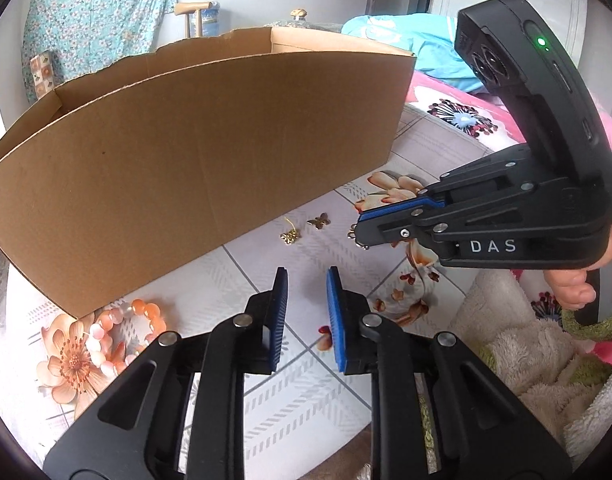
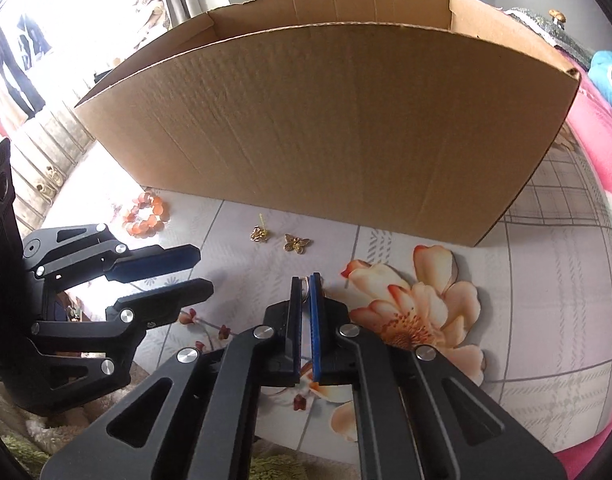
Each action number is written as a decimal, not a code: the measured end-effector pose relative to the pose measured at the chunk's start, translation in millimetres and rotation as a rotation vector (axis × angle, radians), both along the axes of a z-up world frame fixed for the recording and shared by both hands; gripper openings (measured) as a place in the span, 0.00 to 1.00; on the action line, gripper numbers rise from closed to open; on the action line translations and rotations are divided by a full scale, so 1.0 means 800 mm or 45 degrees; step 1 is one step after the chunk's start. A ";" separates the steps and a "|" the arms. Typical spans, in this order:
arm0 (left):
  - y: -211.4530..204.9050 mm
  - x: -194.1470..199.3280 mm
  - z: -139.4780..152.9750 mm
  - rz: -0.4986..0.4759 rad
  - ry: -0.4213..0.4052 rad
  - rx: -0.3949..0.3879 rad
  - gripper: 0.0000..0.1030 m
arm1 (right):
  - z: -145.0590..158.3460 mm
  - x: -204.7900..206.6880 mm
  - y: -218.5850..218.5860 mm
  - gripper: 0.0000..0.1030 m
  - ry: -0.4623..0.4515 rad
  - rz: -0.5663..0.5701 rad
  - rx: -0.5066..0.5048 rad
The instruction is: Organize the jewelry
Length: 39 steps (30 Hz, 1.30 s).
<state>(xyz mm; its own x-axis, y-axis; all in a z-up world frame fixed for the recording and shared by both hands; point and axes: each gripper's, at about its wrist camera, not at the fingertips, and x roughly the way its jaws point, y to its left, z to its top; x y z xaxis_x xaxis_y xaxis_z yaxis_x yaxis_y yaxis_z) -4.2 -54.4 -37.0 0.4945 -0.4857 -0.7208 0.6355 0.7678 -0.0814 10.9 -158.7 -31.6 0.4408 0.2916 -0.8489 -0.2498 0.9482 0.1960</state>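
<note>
Right hand-held gripper (image 2: 305, 280) clamped on a small metal trinket (image 2: 306, 288), just above the table (image 2: 546, 280). Left hand-held gripper (image 1: 306, 276) apart, holding nothing. Beyond: butterfly charm (image 2: 297, 243), gold earring (image 2: 260, 233), bead bracelet (image 2: 146, 216) near the box (image 2: 338, 128).

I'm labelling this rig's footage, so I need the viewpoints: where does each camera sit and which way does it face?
Left wrist: sits on the left hand-held gripper, jaws open, facing the cardboard box; the right hand-held gripper and the person's fingers show.
Right wrist: sits on the right hand-held gripper, jaws nearly closed on a small metal piece, facing the box; the left hand-held gripper shows.
Shared: box, butterfly charm, gold earring, orange bead bracelet.
</note>
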 end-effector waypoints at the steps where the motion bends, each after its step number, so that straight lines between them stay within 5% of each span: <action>1: 0.000 -0.004 0.000 -0.016 0.005 0.000 0.18 | -0.001 -0.002 0.002 0.04 0.012 -0.001 0.025; 10: 0.001 -0.036 0.003 -0.081 -0.007 0.043 0.18 | -0.010 -0.007 0.019 0.05 0.094 0.052 0.242; 14: -0.005 -0.034 0.003 -0.063 -0.013 0.050 0.18 | 0.003 -0.015 -0.001 0.06 0.046 -0.012 0.295; 22: -0.020 -0.013 -0.002 0.008 0.041 0.040 0.21 | 0.009 -0.036 -0.042 0.06 0.002 -0.173 0.344; 39: -0.044 -0.005 -0.007 0.067 0.005 0.167 0.25 | -0.002 -0.033 -0.055 0.06 -0.016 -0.184 0.374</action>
<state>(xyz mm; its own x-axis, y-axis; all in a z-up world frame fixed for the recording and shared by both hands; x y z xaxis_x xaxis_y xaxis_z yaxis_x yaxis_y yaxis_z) -7.9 -89.8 -42.8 0.5137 -0.3610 -0.7783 0.5942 0.8041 0.0193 -15.8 -202.8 -33.1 0.5053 0.4570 -0.7320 -0.1212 0.8774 0.4641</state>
